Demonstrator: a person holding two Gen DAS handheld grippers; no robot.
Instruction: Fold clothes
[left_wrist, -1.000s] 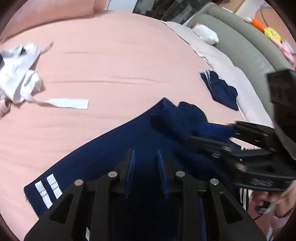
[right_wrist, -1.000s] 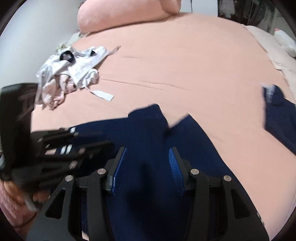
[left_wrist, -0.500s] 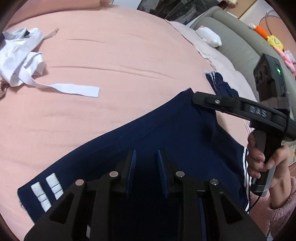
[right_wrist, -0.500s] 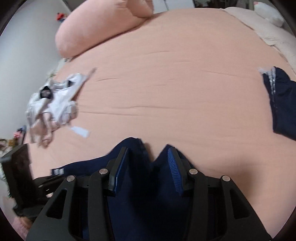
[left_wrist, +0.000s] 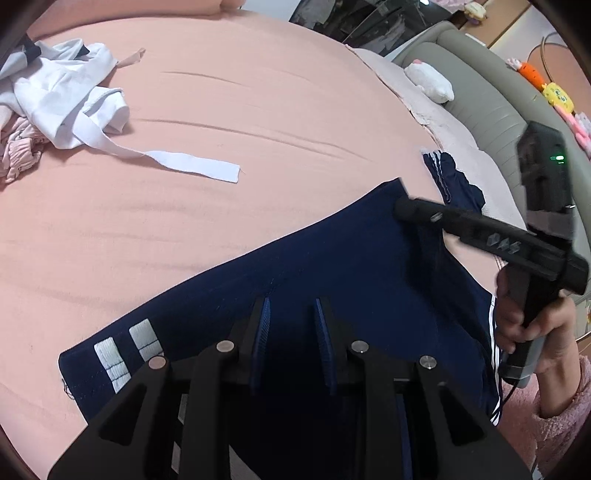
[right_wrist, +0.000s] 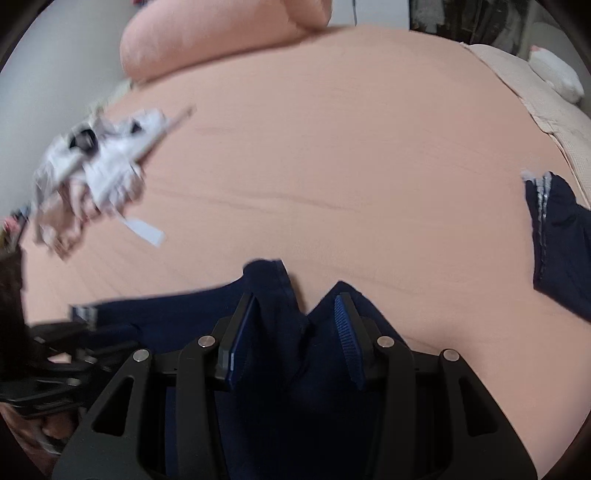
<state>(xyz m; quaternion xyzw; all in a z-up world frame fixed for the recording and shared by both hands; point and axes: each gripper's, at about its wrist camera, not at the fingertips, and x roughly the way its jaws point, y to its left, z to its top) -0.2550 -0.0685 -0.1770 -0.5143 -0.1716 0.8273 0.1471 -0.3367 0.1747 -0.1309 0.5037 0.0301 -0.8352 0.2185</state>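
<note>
1. Pink bedsheet (left_wrist: 229, 122) stretched wide under everything, lightly creased.
2. On its near edge lay the navy trousers (left_wrist: 332, 266), my landmark, half spread.
3. Beyond the trousers sat a white garment heap (left_wrist: 70, 99).
4. My left tongs (left_wrist: 291, 325) hung over the trousers; I cannot tell if they pinched cloth.
5. My right tongs (right_wrist: 295, 332) stood apart astride a raised fold; I judged smoothing first wisest.
</note>
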